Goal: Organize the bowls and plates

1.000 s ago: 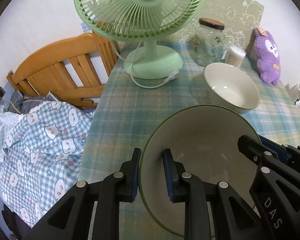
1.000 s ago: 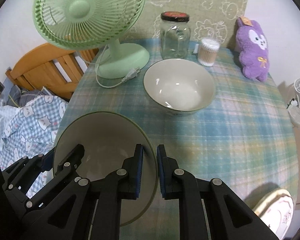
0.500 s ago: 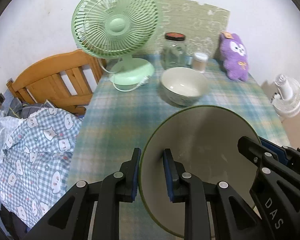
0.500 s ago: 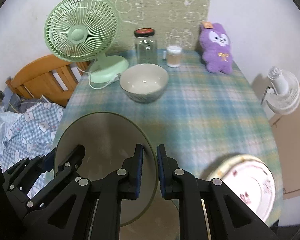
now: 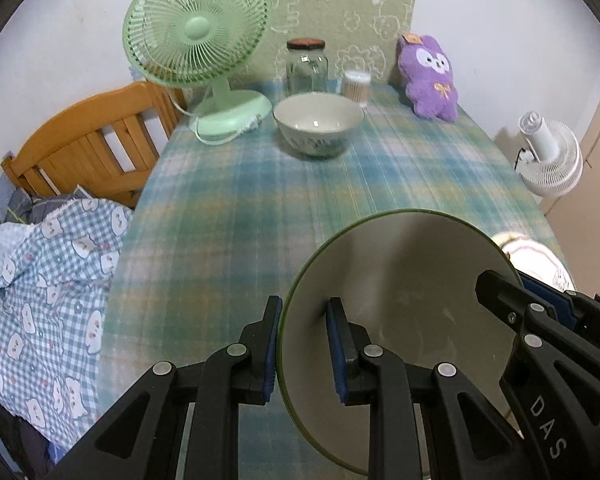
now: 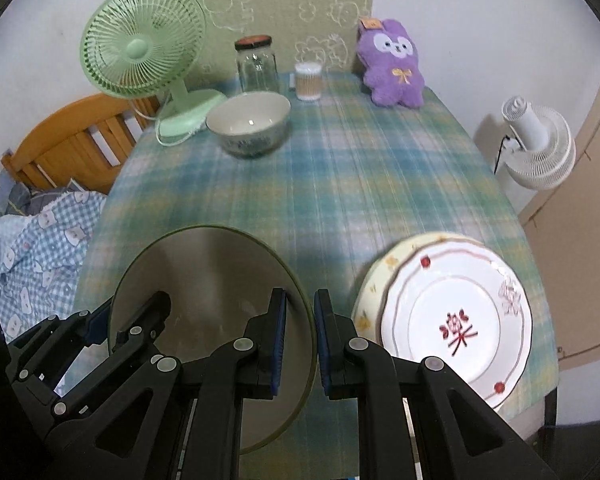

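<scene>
Plates [image 6: 456, 320] sit stacked near the table edge; ceramic bowl [image 5: 318, 124] stands apart; both grippers, left [image 5: 302, 344] and right [image 6: 300, 340], clamp the green-rimmed bowl [image 5: 400, 280], unplaced.

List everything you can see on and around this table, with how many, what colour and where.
Green-rimmed beige plate: one, held above the table's near left part, clamped at both edges.
White ceramic bowl: one, far middle of the table.
Stacked plates: white red-flowered one on a cream one, near right corner.
Pale green desk fan: one, far left.
Clear glass jar with dark lid: one, far edge.
Cotton swab tub: one, beside the jar.
Purple plush toy: one, far right.
Plaid tablecloth: blue-green, covers the table.
White floor fan: one, right of the table.
Wooden bed frame: orange, left.
Checked bedding: blue-white, left.
Left gripper: black, jaws shut on the plate.
Right gripper: same.
</scene>
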`<state>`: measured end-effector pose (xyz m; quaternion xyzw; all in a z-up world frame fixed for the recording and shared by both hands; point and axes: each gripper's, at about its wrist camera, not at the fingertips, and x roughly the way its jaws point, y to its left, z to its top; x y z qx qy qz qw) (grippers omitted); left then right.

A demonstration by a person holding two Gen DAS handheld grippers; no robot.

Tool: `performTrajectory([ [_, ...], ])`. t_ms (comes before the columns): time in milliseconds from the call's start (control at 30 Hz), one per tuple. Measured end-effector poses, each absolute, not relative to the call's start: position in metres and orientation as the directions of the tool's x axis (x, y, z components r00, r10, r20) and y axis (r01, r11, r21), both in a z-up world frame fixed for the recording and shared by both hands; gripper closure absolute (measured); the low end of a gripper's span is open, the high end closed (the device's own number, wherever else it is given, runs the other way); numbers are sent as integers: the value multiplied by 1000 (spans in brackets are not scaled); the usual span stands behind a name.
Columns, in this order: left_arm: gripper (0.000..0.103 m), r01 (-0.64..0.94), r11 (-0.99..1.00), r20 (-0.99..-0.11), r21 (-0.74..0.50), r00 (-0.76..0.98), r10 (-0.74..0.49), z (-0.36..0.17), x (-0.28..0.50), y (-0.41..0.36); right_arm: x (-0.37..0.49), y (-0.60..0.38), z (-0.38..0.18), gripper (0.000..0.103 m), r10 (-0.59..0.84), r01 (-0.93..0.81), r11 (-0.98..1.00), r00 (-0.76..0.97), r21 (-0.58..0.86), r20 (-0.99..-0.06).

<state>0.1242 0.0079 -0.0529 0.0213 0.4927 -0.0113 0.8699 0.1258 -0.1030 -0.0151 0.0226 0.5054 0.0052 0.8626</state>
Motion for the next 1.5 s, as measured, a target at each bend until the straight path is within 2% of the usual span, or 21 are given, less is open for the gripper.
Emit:
performTrajectory([
  [300,83,46,999,-880,28,475,3,-74,120,4,124,-108,-37,86,34,22,999,449,49,-893],
  [1067,83,47,997,-871,69,490,37,-62,107,-6,113,-116,-27,85,41,47,997,445,69,-895],
  [1500,81,-1,996,-873,87,482,76,-78,114,1,130,-109,-48,85,68,17,996,409,82,-910],
])
